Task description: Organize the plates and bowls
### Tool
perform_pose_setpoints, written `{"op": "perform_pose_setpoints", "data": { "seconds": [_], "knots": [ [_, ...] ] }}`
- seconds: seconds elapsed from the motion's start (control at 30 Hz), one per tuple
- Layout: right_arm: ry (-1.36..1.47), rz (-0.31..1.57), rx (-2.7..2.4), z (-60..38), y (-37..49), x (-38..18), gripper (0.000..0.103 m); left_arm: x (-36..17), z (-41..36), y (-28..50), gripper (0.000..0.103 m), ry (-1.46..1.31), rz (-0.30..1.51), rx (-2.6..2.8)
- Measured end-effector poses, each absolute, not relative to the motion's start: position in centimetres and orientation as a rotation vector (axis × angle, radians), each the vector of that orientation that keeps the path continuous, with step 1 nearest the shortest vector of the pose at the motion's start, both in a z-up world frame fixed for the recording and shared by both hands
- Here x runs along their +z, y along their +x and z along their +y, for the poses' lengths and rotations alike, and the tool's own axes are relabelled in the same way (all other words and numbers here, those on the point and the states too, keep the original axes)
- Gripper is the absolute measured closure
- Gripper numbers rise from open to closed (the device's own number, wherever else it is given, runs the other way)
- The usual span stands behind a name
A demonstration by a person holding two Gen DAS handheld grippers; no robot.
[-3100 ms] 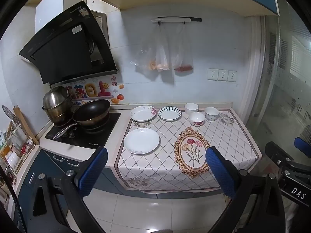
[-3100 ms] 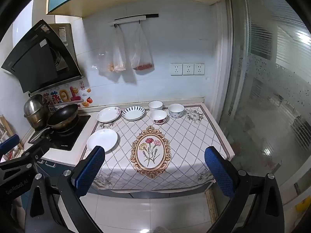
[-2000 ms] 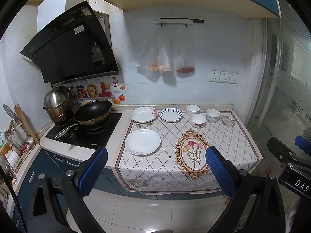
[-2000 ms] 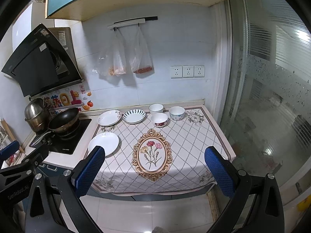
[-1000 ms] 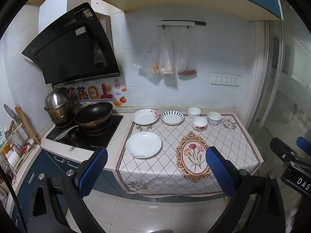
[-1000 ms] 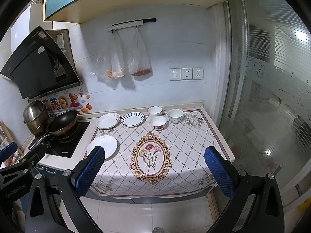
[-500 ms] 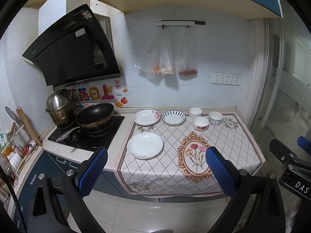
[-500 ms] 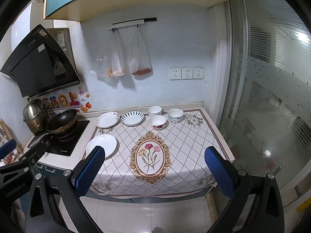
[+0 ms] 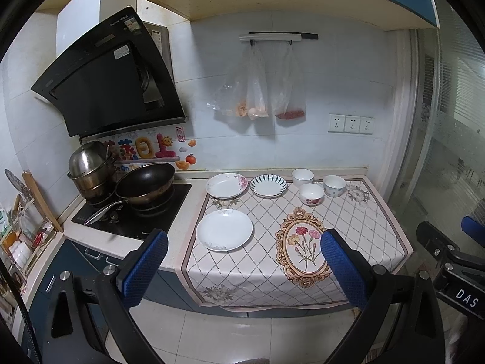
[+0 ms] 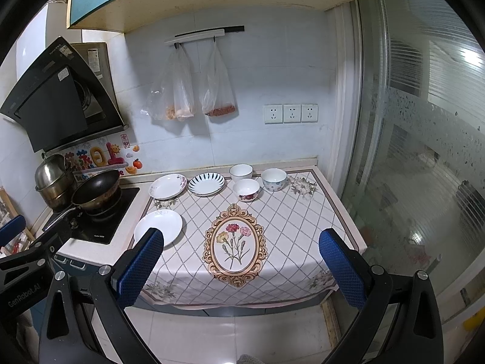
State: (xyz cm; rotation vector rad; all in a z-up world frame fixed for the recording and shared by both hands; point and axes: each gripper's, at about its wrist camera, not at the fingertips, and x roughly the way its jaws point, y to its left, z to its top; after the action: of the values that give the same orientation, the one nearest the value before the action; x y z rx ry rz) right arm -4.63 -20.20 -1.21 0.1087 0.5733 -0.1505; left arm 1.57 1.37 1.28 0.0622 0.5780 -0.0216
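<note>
Nothing is looking sorted yet: three plates and three bowls are all lying separately on the cloth-covered surface [image 9: 357, 236], none stacked on another. Taking the framed flower medallion [image 9: 304, 250] printed on the cloth as the landmark, the plain white plate [image 9: 224, 230] is sitting just to its left, near the front edge. The floral-rimmed plate [image 9: 226, 185] is lying behind and to the left of the medallion, toward the wall, with the blue-striped plate [image 9: 268, 185] just beside it, the two rims close but seemingly not touching. Directly behind the medallion the bowl with the red pattern [image 9: 311, 193] is standing nearest; the plain white bowl [image 9: 302, 177] is sitting further back by the wall, and the blue-dotted bowl [image 9: 334, 185] is standing behind and to the right. By my reckoning the whole job is remaining: gathering the plates into one pile and nesting the bowls into another. The left tool [image 9: 242, 268] is hovering well short of the surface's front edge, above the floor, its blue pads spread wide and gripping nothing, pointing toward the white plate and the medallion. The right tool [image 10: 241, 268] is hanging likewise in front of the surface, released and empty, with the medallion [image 10: 235, 244] framed between its pads and the white plate [image 10: 158, 227] partly behind its left pad. Neither tool is touching any dish.
</note>
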Motion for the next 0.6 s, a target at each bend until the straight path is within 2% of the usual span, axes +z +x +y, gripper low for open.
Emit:
{"op": "perform_pose_setpoints", "data": {
  "seconds": [0.33, 0.6],
  "knots": [
    [0.215, 0.531, -0.14, -18.9, -1.6, -3.1, 0.0, -0.8, 5.4, 6.0, 0.0, 0.078, 0.554, -0.053],
    [0.336, 0.72, -0.021, -16.8, 8.8, -10.8, 0.0, -8.3, 10.7, 15.6, 0.0, 0.015, 0.728, 0.029]
  ]
}}
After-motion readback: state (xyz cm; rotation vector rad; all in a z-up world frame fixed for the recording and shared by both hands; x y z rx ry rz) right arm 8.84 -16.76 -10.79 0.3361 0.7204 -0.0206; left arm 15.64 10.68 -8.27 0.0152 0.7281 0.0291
